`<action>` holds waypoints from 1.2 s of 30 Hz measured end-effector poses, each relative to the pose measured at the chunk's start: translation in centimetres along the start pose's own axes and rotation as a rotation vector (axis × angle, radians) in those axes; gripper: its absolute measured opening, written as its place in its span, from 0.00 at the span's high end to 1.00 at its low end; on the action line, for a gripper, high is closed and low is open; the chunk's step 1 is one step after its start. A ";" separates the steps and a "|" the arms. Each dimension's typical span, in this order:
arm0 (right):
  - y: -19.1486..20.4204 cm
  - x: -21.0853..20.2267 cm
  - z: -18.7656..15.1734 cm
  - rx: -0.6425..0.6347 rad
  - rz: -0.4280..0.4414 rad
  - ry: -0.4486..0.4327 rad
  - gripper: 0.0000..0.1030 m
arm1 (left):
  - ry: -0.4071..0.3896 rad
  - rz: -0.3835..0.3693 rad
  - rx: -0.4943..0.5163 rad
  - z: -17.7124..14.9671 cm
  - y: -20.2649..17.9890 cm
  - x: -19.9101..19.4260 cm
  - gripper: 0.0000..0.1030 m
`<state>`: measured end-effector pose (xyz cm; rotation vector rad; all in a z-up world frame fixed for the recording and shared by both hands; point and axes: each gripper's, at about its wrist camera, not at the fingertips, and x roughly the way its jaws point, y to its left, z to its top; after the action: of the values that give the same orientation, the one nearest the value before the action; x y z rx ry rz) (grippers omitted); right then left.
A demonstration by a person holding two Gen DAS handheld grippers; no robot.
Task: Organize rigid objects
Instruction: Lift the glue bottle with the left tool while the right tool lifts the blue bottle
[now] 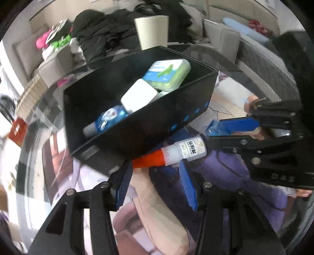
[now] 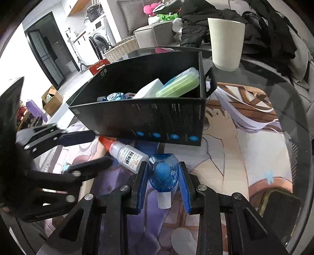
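Observation:
A black box [image 1: 157, 125] [image 2: 157, 117] stands on the printed mat and holds a green case [image 1: 168, 74] [image 2: 179, 84], a white box [image 1: 138, 96] [image 2: 150, 89] and a blue bottle [image 1: 108, 119] [image 2: 112, 97]. A white bottle with an orange cap [image 1: 170, 154] [image 2: 125, 154] lies in front of the box. My left gripper [image 1: 155, 172] [image 2: 98, 149] is open, its fingers on either side of that bottle. My right gripper [image 2: 162, 174] [image 1: 212, 135] is shut on a small blue bottle [image 2: 163, 172] [image 1: 213, 128], its white cap toward the camera.
A white cup [image 1: 152, 31] [image 2: 225, 43] stands behind the box on the glass table [image 2: 274, 82]. Dark clothes [image 2: 215, 17] lie piled on a sofa beyond. A wicker basket [image 2: 121, 49] and a washing machine are further off at left.

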<state>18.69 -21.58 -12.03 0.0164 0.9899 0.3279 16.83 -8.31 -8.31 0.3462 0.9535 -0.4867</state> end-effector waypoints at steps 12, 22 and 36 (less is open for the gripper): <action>-1.1 0.3 1.3 0.008 -0.023 -0.034 0.71 | 0.039 -0.059 -0.078 0.4 0.2 -0.9 0.49; 2.7 -0.7 -1.0 -0.065 0.083 0.055 0.71 | 0.055 -0.091 -0.168 -0.9 1.3 -1.4 0.49; 1.5 -2.2 -2.4 -0.055 0.008 0.058 0.71 | 0.090 -0.124 -0.046 -1.7 -2.9 -0.7 0.82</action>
<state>15.27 -21.11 -11.34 -0.0390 1.0379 0.3640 13.74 -9.79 -8.77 0.2703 1.0765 -0.5646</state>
